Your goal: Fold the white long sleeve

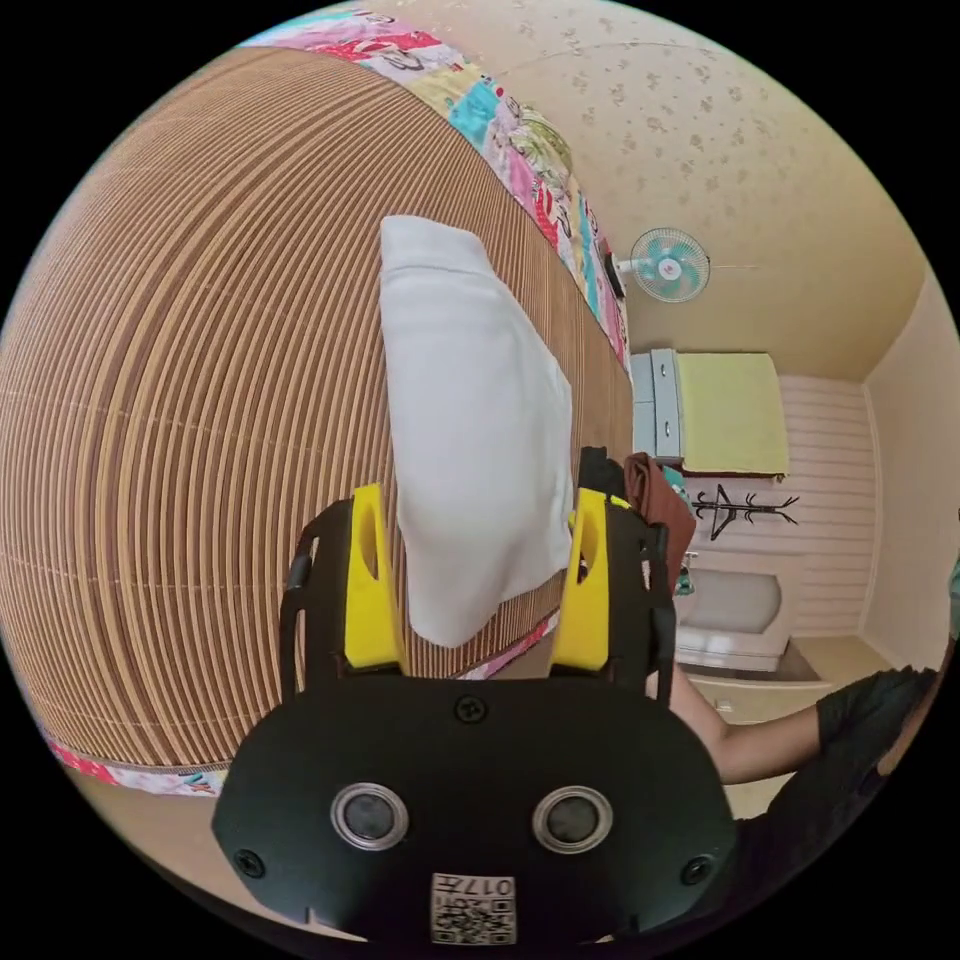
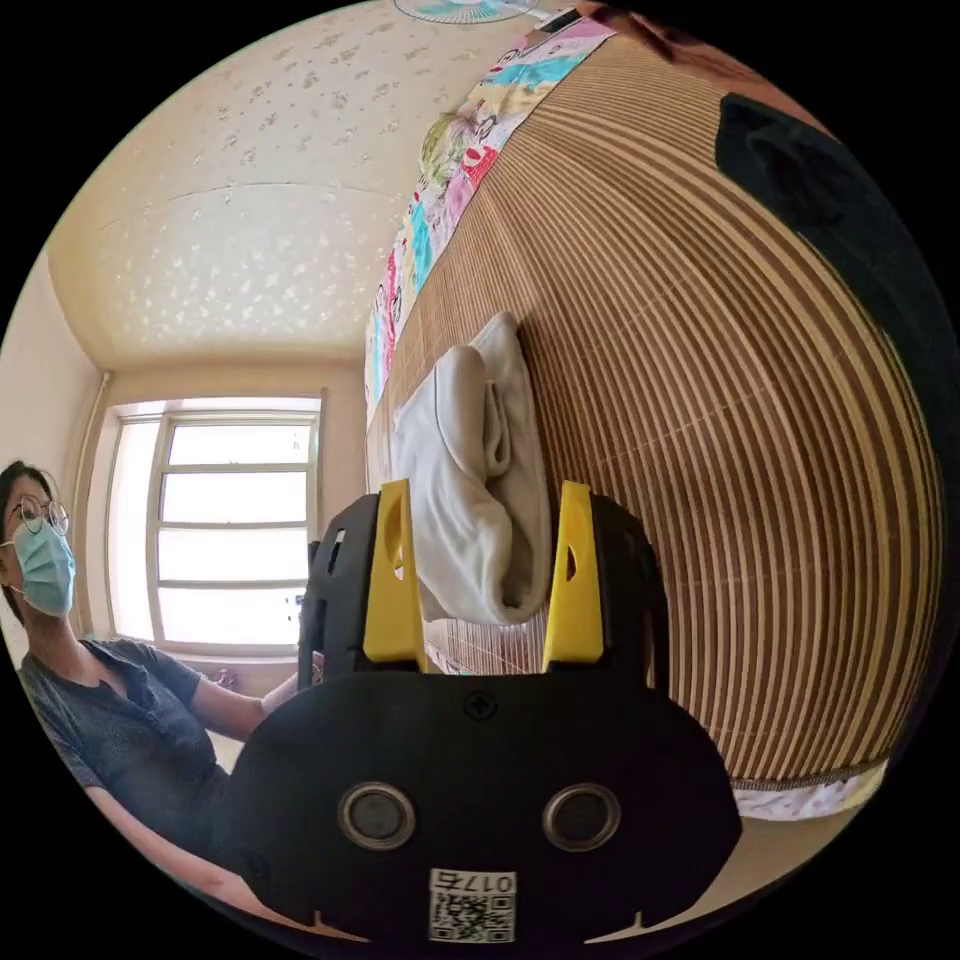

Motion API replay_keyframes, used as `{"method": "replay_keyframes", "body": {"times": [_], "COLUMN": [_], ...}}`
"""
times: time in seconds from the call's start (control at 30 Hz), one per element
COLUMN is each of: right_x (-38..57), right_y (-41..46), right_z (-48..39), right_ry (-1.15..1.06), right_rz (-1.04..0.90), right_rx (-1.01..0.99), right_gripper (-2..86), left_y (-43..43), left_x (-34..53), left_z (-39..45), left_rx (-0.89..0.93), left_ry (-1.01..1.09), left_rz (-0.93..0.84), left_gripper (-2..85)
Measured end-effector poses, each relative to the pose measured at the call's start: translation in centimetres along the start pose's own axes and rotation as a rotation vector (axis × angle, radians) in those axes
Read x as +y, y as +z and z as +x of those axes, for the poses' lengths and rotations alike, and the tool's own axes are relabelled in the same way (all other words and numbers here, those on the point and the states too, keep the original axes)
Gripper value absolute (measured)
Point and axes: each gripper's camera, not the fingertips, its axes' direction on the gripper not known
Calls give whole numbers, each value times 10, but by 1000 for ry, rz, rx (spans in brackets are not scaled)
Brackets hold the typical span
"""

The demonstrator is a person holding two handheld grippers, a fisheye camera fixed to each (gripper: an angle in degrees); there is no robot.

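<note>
Bedroom — bamboo mat (image 1: pixel 200 400) on bed, wall fan (image 1: pixel 668 264), window (image 2: pixel 235 520).

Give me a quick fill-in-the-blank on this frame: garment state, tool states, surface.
1. The white long sleeve lies ____ into a compact bundle on the mat.
2. The left tool has its jaws ____, gripping nothing.
3. The right tool has yellow jaws standing ____ either side of the garment's near end.
4. The garment rests on a ribbed ____ mat.

Missing words: folded; open; apart; brown
</note>
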Motion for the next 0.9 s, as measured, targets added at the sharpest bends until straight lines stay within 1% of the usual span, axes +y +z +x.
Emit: {"method": "replay_keyframes", "body": {"times": [0.07,0.13,0.17,0.2,0.23,0.3,0.37,0.43,0.5,0.57,0.67,0.73,0.77,0.8,0.83,0.9], "right_x": [-17,-36,-40,-47,-50,-49,-42,-19,10,43,93,118,122,129,131,130], "right_y": [23,43,48,59,71,87,98,103,96,79,26,-35,-52,-86,-121,-166], "right_z": [7,10,11,13,15,18,24,25,22,14,-12,-40,-47,-61,-72,-83], "right_ry": [-34,-80,-78,-75,-78,-68,-49,-73,-79,-77,-96,-125,-134,-147,-151,-141], "right_rz": [-85,-139,-155,-189,-217,-250,-294,-355,-347,-314,-221,-129,-104,-55,-5,59], "right_rx": [19,-12,-27,-43,-36,-18,-46,-112,-132,-162,-160,-113,-96,-52,6,101], "right_gripper": [219,217,215,211,203,188,171,152,145,141,139,138,138,138,138,140], "left_y": [2,12,25,31,33,39,33,23,12,7,14,33,52,74,87,148], "left_x": [-14,-30,-39,-44,-45,-45,-36,-21,10,38,79,94,100,102,103,98], "left_z": [-16,-26,-32,-34,-33,-26,-13,4,30,57,119,169,208,250,271,351], "left_rx": [48,125,173,183,177,163,146,132,140,160,232,287,323,356,371,407], "left_ry": [-9,4,2,-2,9,51,88,141,184,221,282,336,381,438,468,541], "left_rz": [-11,-81,-165,-219,-241,-351,-382,-428,-486,-517,-549,-568,-582,-595,-602,-641], "left_gripper": [247,237,231,228,222,197,172,156,148,145,144,144,145,146,147,155]}}
